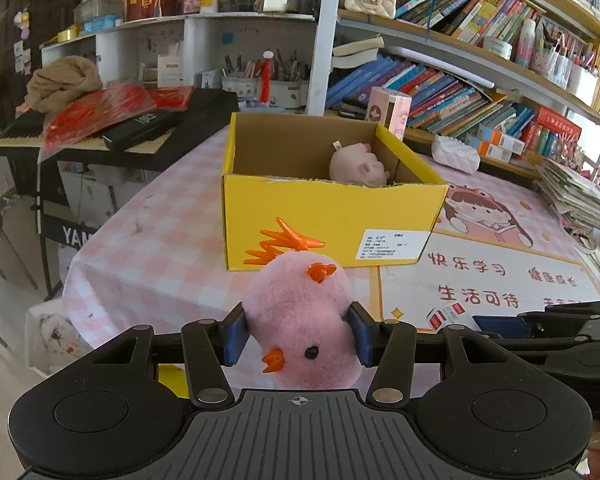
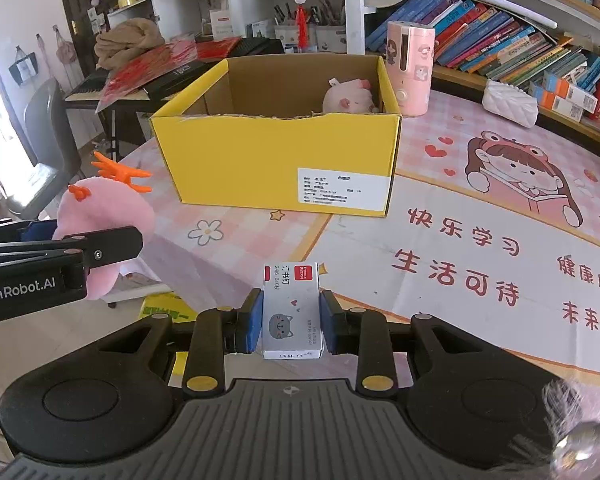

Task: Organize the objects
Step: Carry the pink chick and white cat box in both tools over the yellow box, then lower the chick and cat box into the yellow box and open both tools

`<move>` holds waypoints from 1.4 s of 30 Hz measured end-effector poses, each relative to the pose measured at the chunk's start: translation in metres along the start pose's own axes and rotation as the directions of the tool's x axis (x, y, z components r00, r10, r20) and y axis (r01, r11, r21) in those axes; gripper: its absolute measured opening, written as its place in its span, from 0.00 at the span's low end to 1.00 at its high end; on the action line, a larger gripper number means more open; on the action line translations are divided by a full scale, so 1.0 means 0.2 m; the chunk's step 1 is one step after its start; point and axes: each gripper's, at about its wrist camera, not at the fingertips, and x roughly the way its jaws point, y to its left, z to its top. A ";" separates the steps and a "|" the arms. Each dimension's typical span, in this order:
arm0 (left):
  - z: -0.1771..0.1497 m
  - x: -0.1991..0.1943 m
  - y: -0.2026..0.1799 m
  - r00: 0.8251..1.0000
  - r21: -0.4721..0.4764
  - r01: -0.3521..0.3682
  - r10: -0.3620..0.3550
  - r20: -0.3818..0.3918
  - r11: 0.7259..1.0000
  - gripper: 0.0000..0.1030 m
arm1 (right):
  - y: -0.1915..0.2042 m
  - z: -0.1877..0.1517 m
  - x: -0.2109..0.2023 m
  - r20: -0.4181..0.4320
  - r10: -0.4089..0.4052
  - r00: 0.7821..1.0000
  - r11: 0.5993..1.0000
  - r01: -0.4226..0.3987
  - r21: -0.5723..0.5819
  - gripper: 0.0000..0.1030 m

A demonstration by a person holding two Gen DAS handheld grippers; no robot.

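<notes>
The left gripper, a black two-finger tool with blue pads, is pitched downward, and a fluffy pink plush chick with orange beak and feet is clamped between its fingers. The right gripper, just beside it and likewise tilted down, is closed on a small white cardboard staple box, upright between its fingers.

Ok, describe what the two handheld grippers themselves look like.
Both match: the left gripper and right gripper have black bodies with ribbed grey tops, round side discs, black linkage arms with metal pivots, and blue-padded fingers. The left one's side reads "GenRobot.AI" in white. No cables or sleeves visible.
</notes>
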 end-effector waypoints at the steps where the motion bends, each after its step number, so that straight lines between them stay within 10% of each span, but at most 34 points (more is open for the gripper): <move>1: 0.00 0.00 0.00 1.000 0.000 0.001 -0.001 0.004 1.000 0.49 | 0.00 0.00 0.00 -0.001 -0.004 1.000 1.000 0.004 0.000 0.27; 24: 0.42 0.26 -0.06 0.985 -0.013 -0.080 0.081 0.152 0.997 0.49 | -0.13 0.57 0.12 0.165 0.019 0.986 1.000 -0.019 0.001 0.27; 42: 0.57 0.71 -0.22 0.979 0.036 -0.195 0.192 0.070 0.980 0.49 | -0.32 0.86 0.48 0.127 0.090 0.988 0.989 -0.073 -0.131 0.27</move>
